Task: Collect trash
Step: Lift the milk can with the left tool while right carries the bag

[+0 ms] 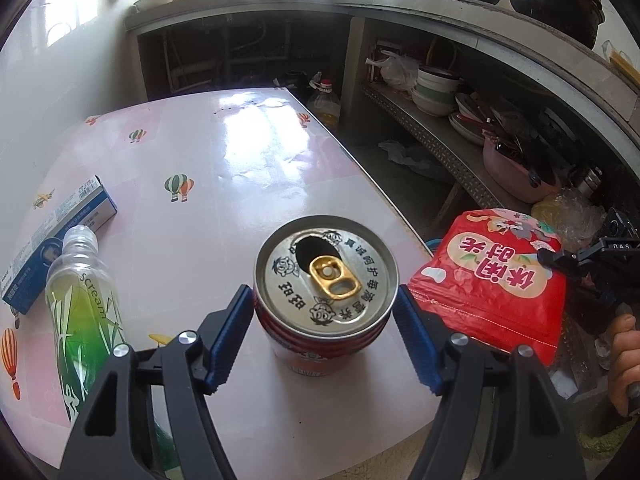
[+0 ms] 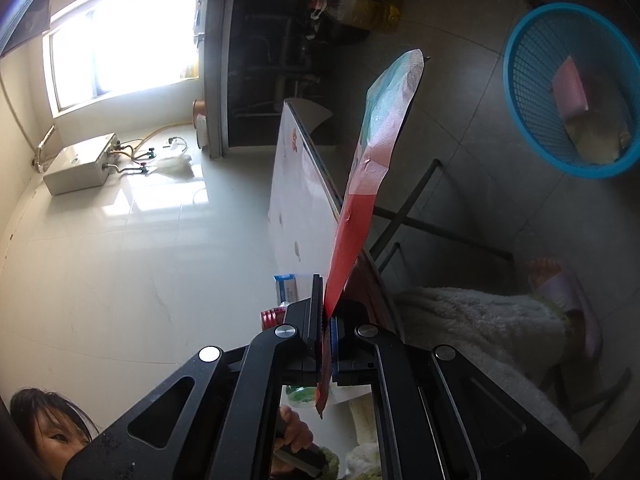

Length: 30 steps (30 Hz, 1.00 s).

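An opened red drink can stands on the pink table. My left gripper is open, its blue pads on either side of the can, close to it but not pressing. A green plastic bottle lies at left beside a blue-white carton. My right gripper is shut on a red snack bag, held off the table's edge; the bag also shows in the left wrist view. A blue mesh basket sits on the floor and holds some items.
Shelves with bowls and pans run along the right wall. An oil bottle stands on the floor beyond the table. The table's metal legs are under its edge. The person's slippered foot is near the basket.
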Tool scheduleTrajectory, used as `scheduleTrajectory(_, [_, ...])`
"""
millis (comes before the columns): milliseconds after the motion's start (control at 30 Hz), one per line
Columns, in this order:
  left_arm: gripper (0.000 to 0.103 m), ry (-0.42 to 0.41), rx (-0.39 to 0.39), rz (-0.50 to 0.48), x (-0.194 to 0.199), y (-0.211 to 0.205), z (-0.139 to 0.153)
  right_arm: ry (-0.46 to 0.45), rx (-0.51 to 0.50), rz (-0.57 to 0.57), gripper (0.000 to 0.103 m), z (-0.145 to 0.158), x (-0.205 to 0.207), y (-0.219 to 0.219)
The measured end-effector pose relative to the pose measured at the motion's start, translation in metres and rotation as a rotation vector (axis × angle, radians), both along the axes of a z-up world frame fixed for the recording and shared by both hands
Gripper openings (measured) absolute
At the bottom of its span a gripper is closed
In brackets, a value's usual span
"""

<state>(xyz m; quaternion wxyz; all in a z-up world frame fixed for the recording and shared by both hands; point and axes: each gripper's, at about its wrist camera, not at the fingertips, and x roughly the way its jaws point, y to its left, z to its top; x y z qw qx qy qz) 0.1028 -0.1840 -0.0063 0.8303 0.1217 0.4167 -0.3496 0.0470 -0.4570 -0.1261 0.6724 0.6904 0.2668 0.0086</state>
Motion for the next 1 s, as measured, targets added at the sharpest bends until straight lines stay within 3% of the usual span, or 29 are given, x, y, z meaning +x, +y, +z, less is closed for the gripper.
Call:
scheduleTrajectory(100, [0.065, -0.006, -0.001, 0.001, -0.0003, -0.0005, 0.0005, 0.001, -0.002, -0.001, 0.003, -0.0003, -0.0007, -0.0004])
scheduleTrajectory(1000, [0.065, -0.036, 0.010, -0.005, -0.0028, 0.0002, 0.0023, 0.007, 0.000, -0.006, 0.003, -0.0024, -0.0015, 0.0012])
